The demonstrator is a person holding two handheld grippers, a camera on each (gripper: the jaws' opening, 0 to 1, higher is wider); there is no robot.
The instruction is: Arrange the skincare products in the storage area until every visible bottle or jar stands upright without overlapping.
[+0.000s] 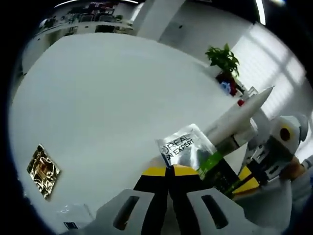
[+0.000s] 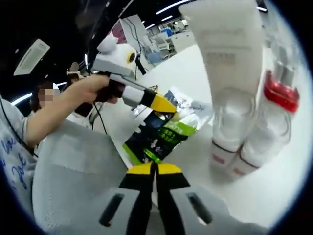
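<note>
In the left gripper view, the left tool (image 1: pixel 168 172) is closed on a silver sachet (image 1: pixel 186 147) above the white counter (image 1: pixel 107 107). In the right gripper view, the right tool (image 2: pixel 156 169) is closed, empty; white tube (image 2: pixel 230 73) and red-capped bottle (image 2: pixel 271 122) stand upright beside it. The left tool is gripped in a hand (image 2: pixel 90 88).

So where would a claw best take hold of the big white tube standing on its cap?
Low on the white tube, just above its clear cap, from the open side away from the red-capped bottle. There the body looks round and firm; higher up it flattens and may buckle.
</note>
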